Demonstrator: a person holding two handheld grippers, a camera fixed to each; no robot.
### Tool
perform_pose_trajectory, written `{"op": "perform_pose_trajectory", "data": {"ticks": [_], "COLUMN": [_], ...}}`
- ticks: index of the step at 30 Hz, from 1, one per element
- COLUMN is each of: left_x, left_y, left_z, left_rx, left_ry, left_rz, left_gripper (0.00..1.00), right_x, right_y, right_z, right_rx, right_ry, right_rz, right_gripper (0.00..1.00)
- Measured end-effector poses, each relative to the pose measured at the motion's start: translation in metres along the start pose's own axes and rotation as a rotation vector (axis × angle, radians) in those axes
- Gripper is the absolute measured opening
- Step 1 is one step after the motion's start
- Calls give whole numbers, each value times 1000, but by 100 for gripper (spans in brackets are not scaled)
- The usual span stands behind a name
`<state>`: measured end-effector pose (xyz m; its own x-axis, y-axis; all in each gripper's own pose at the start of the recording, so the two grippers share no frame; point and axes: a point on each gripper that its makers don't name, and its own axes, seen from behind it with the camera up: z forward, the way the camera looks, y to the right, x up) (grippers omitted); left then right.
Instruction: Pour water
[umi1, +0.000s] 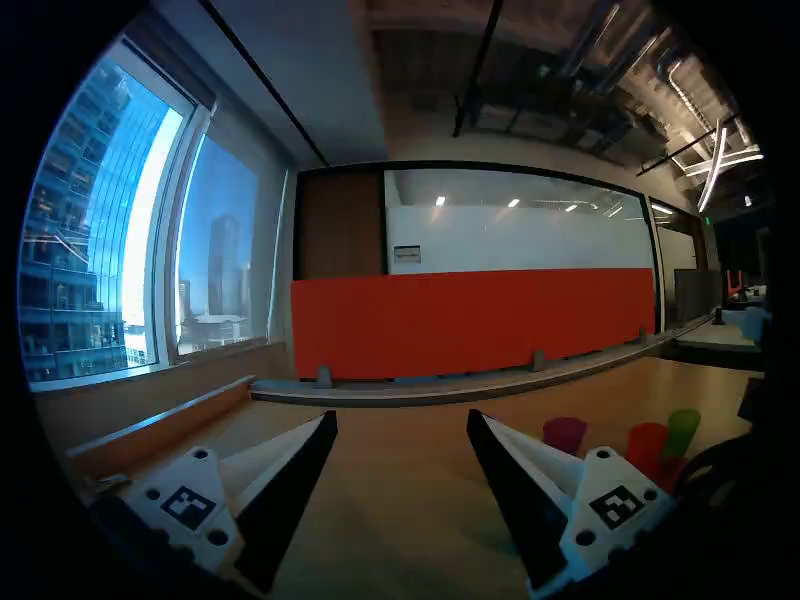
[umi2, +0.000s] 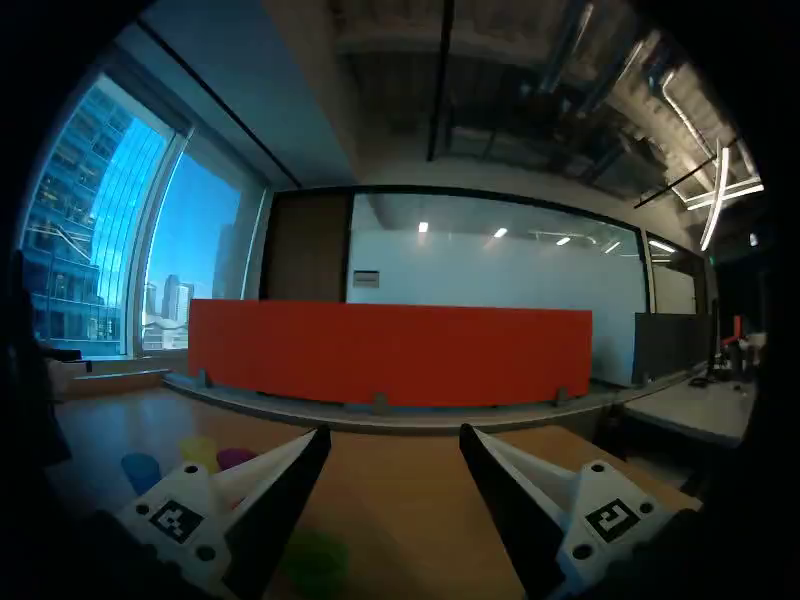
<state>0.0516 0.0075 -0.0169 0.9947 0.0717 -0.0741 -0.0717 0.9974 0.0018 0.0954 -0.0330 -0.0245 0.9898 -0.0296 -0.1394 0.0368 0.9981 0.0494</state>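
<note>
Two hand-held grippers hang low over a long wooden table (umi1: 410, 500) in a dim office. In the left gripper view, the left gripper (umi1: 400, 415) has its black-edged white fingers spread wide with nothing between them, only bare wood.

Just past its right-hand finger stand three small plastic cups in a loose cluster:
- The magenta cup (umi1: 565, 432) is nearest the finger and partly hidden behind it.
- The red cup (umi1: 647, 445) stands farther right.
- The green cup (umi1: 684, 430) is behind and just beside the red one.

All three look upright and translucent. Whether any holds water cannot be told at this size. A dark shape sits at the far right edge beyond them, too murky to name.

In the right gripper view, the right gripper (umi2: 393, 430) is likewise spread wide and empty. Cups lie off its left-hand finger:
- The blue cup (umi2: 140, 470) is farthest out.
- The yellow cup (umi2: 198, 452) is closer in.
- The purple cup (umi2: 236, 458) is tucked against the finger's outer edge and half hidden by it.

A blurred green shape (umi2: 315, 560) shows low down, just inside that same finger, close under the gripper. It may be another cup, but the blur leaves that uncertain.

Straight ahead of both grippers, a red panel (umi1: 470, 320) runs along the far edge of the table. Behind it is a glass wall with frosted lower panes. To the left of both, a tall window (umi1: 120, 250) shows city towers in blue light. Strip lights (umi1: 715, 165) glow under the open ceiling on the upper right.
</note>
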Motion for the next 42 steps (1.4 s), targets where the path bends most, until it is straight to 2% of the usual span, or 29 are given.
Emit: {"op": "perform_pose_trajectory", "data": {"ticks": [9,24,42], "left_x": [-8,-39,-64], "left_y": [2,5,5], "left_z": [3,7,9], "left_rx": [13,22,19], "left_ry": [13,9,-14], "left_rz": [8,0,1], "left_gripper": [97,97,97], "right_x": [-4,-4,0], "right_y": [-2,1,1], "right_z": [0,3,-1], "right_rx": [-2,-19,-24], "right_ry": [-25,-30,-37], "right_rz": [17,38,50], "right_gripper": [100,100,100]}}
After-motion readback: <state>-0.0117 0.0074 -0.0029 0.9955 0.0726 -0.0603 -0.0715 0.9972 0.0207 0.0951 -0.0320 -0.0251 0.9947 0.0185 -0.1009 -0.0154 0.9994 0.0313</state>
